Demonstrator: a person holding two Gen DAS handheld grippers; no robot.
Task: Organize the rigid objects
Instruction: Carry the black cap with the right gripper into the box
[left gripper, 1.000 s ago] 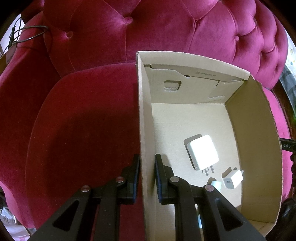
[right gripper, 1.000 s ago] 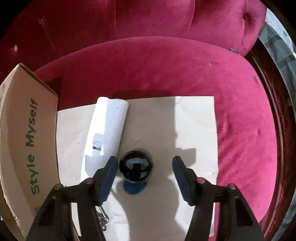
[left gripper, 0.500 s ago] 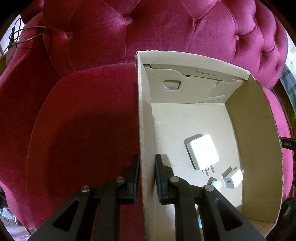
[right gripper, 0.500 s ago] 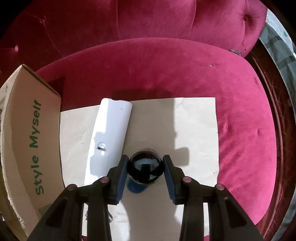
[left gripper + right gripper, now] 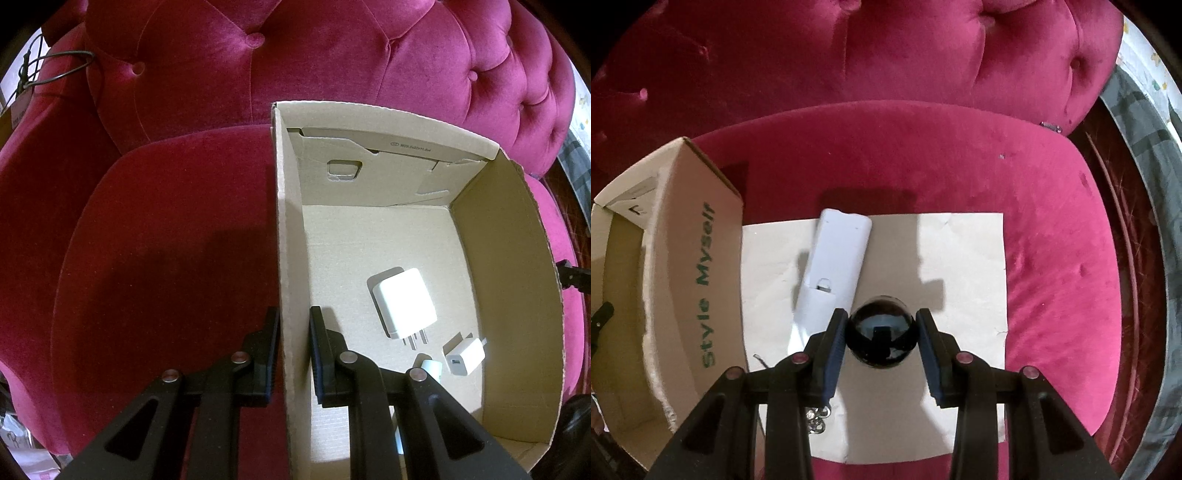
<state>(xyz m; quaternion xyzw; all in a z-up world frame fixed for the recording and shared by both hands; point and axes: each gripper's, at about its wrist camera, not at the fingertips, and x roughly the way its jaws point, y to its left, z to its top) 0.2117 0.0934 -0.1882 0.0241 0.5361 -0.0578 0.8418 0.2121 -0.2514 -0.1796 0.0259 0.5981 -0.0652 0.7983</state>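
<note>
Right claw [image 5: 882, 336] clamps black ball [image 5: 882, 338] | left claw [image 5: 292, 354] pinches box wall [image 5: 286, 258] | print: "Style Myself"

Tufted magenta velvet sofa [image 5: 332, 62] fills both views; buttoned backrest [image 5: 868, 48] above, smooth seat cushion [image 5: 1034, 221] below. Left armrest [image 5: 33, 184] curves down at frame edge, thin dark wire loop [image 5: 70, 62] draped over its top. Light from above casts hard shadows across seat. Dark wooden trim [image 5: 1123, 236] edges sofa at right. Beyond it, grey-green patterned fabric [image 5: 1156, 177] with pale printed strip. Clutter at lower left corner, too blurred to identify.
</note>
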